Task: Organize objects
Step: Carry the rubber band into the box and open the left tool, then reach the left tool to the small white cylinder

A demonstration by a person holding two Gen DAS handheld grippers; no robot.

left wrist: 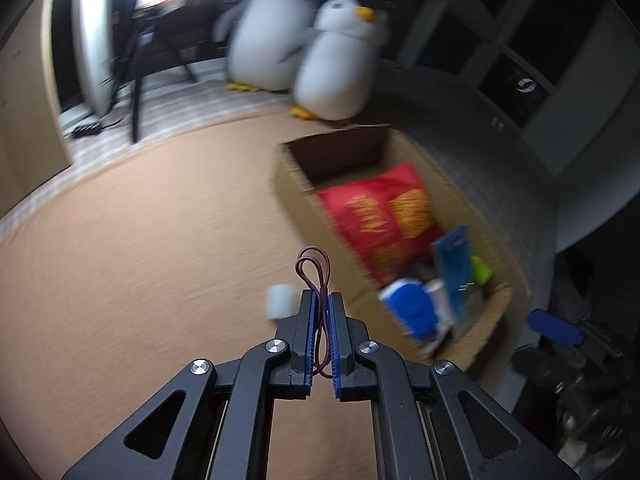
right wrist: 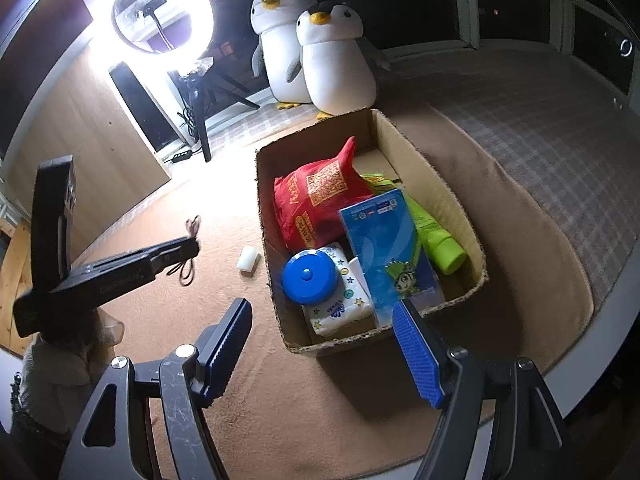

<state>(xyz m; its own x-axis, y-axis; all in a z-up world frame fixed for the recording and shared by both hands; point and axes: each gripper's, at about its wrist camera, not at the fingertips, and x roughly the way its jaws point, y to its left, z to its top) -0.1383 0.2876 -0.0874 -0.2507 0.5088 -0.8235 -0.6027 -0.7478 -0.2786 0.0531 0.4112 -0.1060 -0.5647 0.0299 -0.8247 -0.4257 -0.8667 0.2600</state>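
My left gripper (left wrist: 322, 294) is shut on a thin dark red hair tie (left wrist: 314, 270), whose loops stick out past the fingertips; it hangs above the tan mat left of the cardboard box (left wrist: 294, 184). In the right wrist view the left gripper (right wrist: 192, 246) holds the hair tie (right wrist: 193, 226) left of the box (right wrist: 262, 216). My right gripper (right wrist: 324, 316) is open and empty at the box's near end. The box holds a red bag (right wrist: 316, 204), a blue booklet (right wrist: 386, 244), a green tube (right wrist: 436, 240), a blue round lid (right wrist: 308, 276) and a tissue pack (right wrist: 344, 312).
A small white block (right wrist: 248, 259) lies on the tan mat (right wrist: 224, 208) beside the box; it also shows in the left wrist view (left wrist: 279, 300). Two plush penguins (right wrist: 332, 60) stand behind the box. A ring light (right wrist: 158, 12) on a tripod stands at the back left.
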